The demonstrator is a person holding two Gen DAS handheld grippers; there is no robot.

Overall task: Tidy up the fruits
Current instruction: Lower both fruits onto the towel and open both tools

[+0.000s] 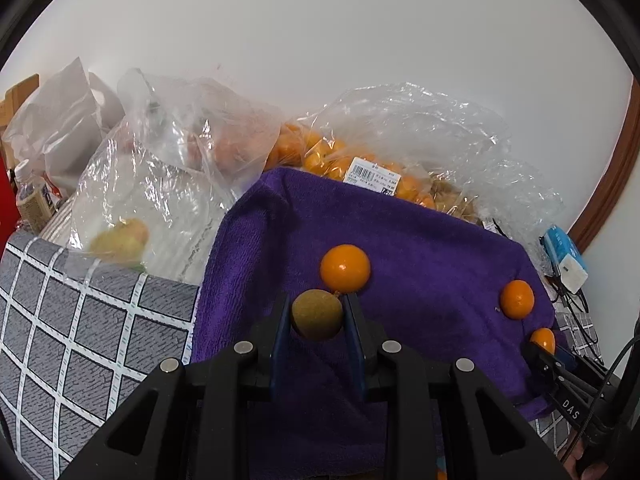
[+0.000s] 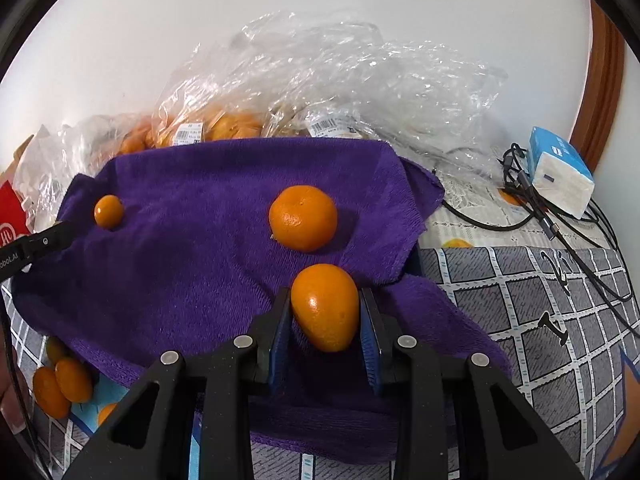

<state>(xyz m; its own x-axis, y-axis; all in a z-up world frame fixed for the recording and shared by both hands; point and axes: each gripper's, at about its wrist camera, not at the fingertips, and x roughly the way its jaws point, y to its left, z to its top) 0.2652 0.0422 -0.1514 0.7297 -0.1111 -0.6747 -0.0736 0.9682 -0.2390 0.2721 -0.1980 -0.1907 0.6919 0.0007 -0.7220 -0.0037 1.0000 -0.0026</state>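
Note:
A purple towel (image 1: pixel 420 248) (image 2: pixel 192 216) lies on the checked tablecloth. My left gripper (image 1: pixel 317 314) is shut on a brown longan (image 1: pixel 316 314) just above the towel. A kumquat (image 1: pixel 345 268) rests right beyond it; in the right wrist view it is the small fruit at the left (image 2: pixel 108 211). My right gripper (image 2: pixel 325 308) is shut on an oval kumquat (image 2: pixel 325 307), which also shows at the right in the left wrist view (image 1: pixel 543 339). A mandarin (image 2: pixel 303 217) (image 1: pixel 517 299) sits on the towel ahead of it.
Clear plastic bags of oranges (image 1: pixel 360 160) (image 2: pixel 224 124) and longans line the wall behind the towel. Another bag with pale fruit (image 1: pixel 120 240) lies left. Several kumquats (image 2: pixel 64 384) lie off the towel's near left. A tissue pack (image 2: pixel 560 176) and cables (image 2: pixel 540 216) are on the right.

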